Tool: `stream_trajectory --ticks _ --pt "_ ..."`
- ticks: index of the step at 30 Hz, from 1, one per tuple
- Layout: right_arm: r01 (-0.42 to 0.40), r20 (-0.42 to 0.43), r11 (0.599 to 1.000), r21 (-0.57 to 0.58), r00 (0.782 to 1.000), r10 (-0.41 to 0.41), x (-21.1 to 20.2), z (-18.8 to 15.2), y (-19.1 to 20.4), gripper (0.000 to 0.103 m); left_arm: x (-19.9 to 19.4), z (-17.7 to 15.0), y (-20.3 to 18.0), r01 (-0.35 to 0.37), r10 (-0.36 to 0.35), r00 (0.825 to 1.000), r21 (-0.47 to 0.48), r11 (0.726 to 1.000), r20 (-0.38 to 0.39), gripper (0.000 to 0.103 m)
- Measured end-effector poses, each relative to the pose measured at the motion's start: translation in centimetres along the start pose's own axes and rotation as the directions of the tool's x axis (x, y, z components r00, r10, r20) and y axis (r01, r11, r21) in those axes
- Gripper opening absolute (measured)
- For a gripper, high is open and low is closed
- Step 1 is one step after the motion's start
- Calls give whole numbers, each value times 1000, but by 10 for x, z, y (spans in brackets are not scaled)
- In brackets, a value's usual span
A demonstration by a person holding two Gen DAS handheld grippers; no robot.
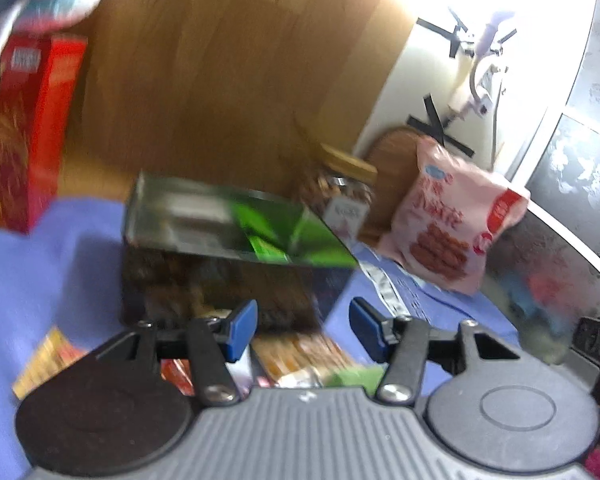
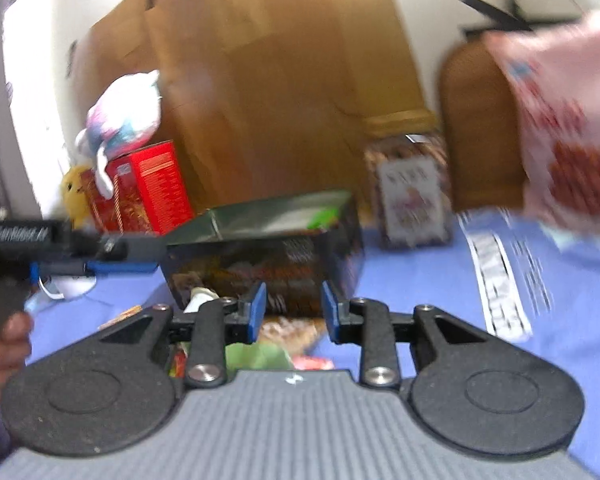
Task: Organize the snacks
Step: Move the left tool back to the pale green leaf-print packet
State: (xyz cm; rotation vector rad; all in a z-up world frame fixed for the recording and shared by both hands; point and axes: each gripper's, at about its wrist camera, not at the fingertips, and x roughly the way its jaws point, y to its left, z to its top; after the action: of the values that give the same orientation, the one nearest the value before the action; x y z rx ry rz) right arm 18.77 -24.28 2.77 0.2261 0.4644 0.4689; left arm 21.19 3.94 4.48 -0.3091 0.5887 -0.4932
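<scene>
While both frames are motion-blurred, the layout reads fine.

Left wrist view: left gripper (image 1: 303,328) has jaws apart, nothing between the blue pads, no contact. Just ahead sits the open dark tin (image 1: 236,256) on the blue cloth (image 1: 40,264), with green packets (image 1: 268,246) inside. Loose snack packets (image 1: 300,354) lie on the cloth between gripper and tin, partly hidden under the fingers. Behind the tin: glass jar (image 1: 340,200) with wooden lid and pink snack bag (image 1: 452,232) standing upright, red box (image 1: 32,128) far left.

Right wrist view: right gripper (image 2: 293,310) has a narrower gap, also empty, pointed at the tin's near wall. More loose packets (image 2: 288,334) directly below the pads. The left gripper comes in from the left edge, beside the tin, with a hand (image 2: 4,344) on its grip.

My read: pickup step, between grabs. Next move calls for dropping onto one loose packet, pinching its edge flat, then lifting over the tin rim. Packets look thin, crinkly, overlapped; risk of grabbing two.
</scene>
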Motion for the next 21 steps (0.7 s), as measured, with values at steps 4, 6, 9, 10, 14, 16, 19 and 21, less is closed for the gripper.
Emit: stream_trajectory --ticks 4,6,9,10,14,16,19,21 --pt "-33 -26 989 145 999 37 -4 -7 -16 35 11 -16 -11 7 -8 999 -16 1000 -31 60" --pt "-60 -43 978 198 997 70 -2 -10 -20 35 18 -23 -17 -9 9 999 -4 1000 -36 65" --pt "-88 -74 969 231 991 108 -1 -14 -19 35 27 -31 -20 4 -5 996 -8 1000 -93 55" --pt "-97 -81 970 222 990 118 -4 -15 -17 35 27 -34 -21 21 -22 994 -13 1000 -108 54" --pt "-120 -124 979 164 982 141 -15 -28 -2 35 14 -47 -26 53 -54 992 -9 999 -115 54" --pt "-128 -156 981 147 976 151 -21 -38 5 36 7 -56 -27 67 -69 990 -14 998 -125 54" --pt "-144 -200 980 135 965 169 -29 -52 10 36 -3 -70 -27 77 -79 986 -22 997 -147 54" --pt "-148 -218 982 115 961 171 -35 -58 15 36 -8 -75 -26 76 -80 986 -29 997 -149 54"
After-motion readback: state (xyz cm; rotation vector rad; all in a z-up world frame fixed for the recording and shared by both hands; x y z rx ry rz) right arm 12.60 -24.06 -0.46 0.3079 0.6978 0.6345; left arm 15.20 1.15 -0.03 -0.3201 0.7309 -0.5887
